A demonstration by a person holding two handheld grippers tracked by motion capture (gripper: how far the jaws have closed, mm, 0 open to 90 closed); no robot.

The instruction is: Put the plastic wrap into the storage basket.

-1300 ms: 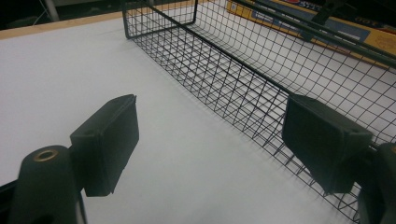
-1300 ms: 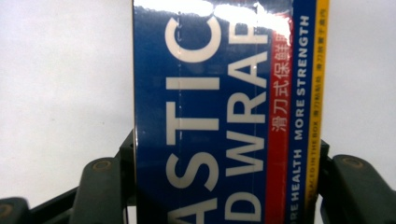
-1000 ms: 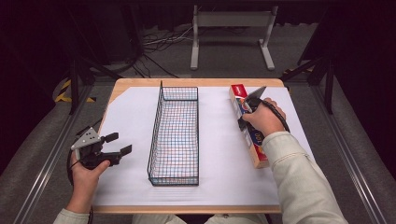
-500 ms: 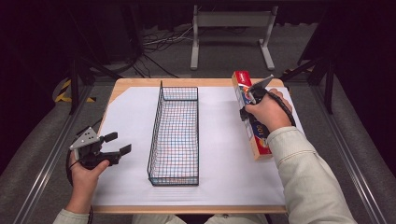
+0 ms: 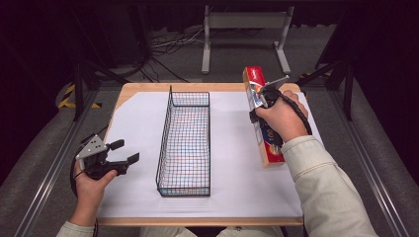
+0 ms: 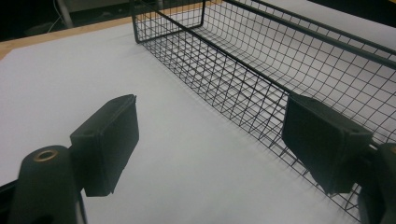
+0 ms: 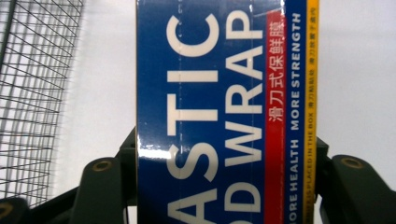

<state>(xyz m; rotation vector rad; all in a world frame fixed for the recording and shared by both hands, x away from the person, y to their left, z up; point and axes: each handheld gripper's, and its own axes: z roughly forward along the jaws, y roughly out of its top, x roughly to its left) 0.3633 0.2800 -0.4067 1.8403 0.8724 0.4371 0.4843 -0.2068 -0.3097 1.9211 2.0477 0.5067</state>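
Plastic-wrap box [image 5: 261, 118] above white table [image 5: 232, 163], apparently.

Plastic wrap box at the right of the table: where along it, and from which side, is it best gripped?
Grip the plastic wrap box near mid-length, coming from above with the jaws across its narrow width. It is long and slim, so a middle hold probably keeps it balanced, and only the short dimension fits between jaws. The right gripper holds it this way, a jaw against each long side; the wire basket stands apart.
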